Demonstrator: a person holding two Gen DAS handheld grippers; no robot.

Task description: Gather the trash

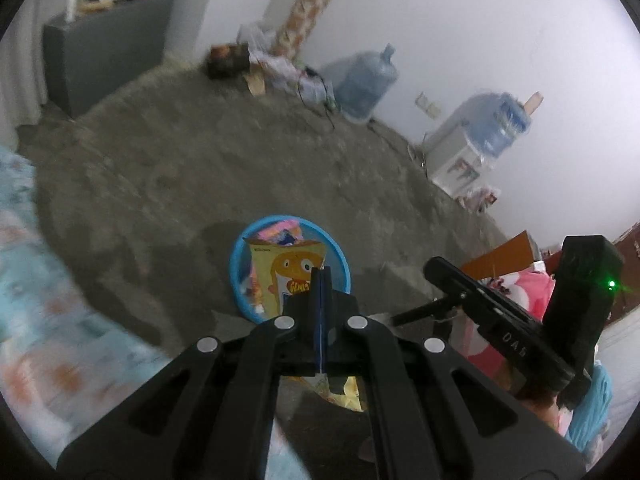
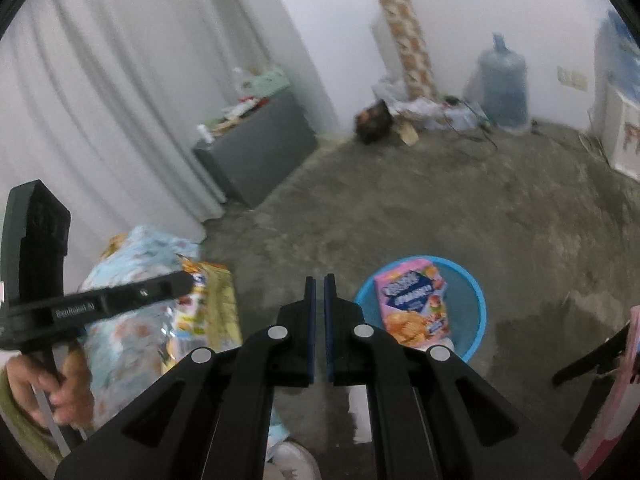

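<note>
At the left of the right wrist view, the left gripper [image 2: 188, 280] is clenched on a yellow snack bag [image 2: 208, 312], held beside a light blue patterned blanket [image 2: 120, 320]. At centre, the right gripper [image 2: 319, 280] grips nothing, its jaws nearly together with a narrow gap. Right of it, on the concrete floor [image 2: 440, 208], a blue basket [image 2: 476, 312] holds a pink snack box [image 2: 412, 308].

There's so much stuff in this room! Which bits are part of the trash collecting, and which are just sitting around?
Part of the job:
- yellow snack bag, pinched in the left gripper
- blue bin on the floor
- pink snack box already in the bin
- right gripper, holding nothing

Just lying about:
- water jug
- grey cabinet
- curtain
- patterned roll against the wall
</note>
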